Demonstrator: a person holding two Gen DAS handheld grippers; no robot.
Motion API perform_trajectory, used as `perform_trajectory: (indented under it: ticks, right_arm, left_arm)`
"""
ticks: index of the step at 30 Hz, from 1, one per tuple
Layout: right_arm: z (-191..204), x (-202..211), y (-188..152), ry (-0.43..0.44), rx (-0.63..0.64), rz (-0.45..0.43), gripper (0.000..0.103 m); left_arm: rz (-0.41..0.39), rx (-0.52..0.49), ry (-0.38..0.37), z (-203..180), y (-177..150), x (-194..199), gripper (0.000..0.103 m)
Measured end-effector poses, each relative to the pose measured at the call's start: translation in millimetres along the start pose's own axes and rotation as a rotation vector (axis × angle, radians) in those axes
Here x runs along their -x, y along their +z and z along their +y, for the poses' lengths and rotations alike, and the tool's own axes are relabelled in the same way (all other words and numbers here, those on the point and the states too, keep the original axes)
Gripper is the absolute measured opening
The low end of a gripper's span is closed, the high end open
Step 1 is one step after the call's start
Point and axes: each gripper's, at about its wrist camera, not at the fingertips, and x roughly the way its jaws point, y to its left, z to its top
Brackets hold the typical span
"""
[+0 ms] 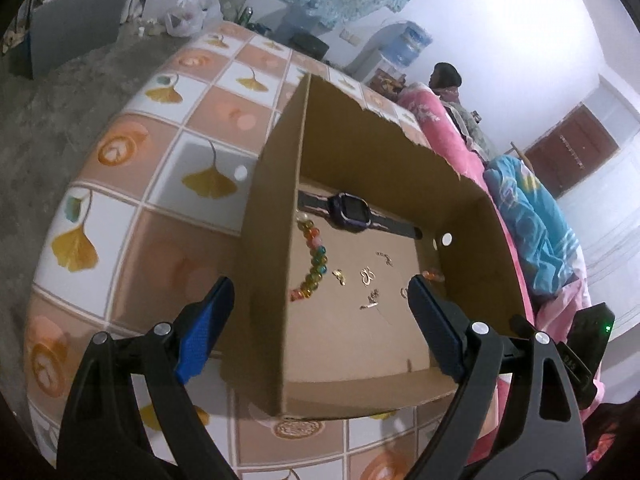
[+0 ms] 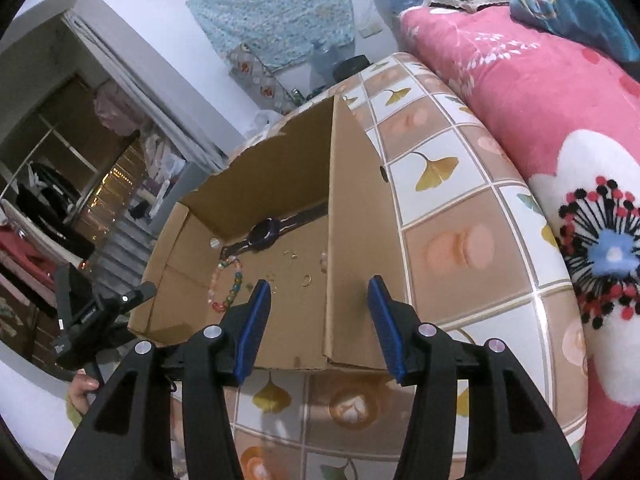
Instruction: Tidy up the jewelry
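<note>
Left wrist: left gripper (image 1: 320,300) jaws wide apart, straddling the cardboard box (image 1: 276,216) wall, holding nothing. Bead bracelet (image 1: 314,264) and watch (image 1: 352,210) lie inside; approach from above (small charms scatter easily).

Right wrist: right gripper (image 2: 320,312) half open, empty, over the box's right wall.

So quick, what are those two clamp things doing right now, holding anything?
Left gripper: open, holding nothing, one finger on each side of the cardboard box wall.
Right gripper: open, holding nothing, straddling the box's other wall.
</note>
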Motion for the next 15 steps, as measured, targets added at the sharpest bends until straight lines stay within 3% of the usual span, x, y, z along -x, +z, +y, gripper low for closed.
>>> perform_trajectory:
  ticks: [15]
  right_arm:
    - [-1.6, -5.1, -8.2, 0.009, 0.013, 0.036, 0.051]
  left_arm:
    - [0.006, -0.055, 0.092, -15.9, -7.4, -8.3, 0.085]
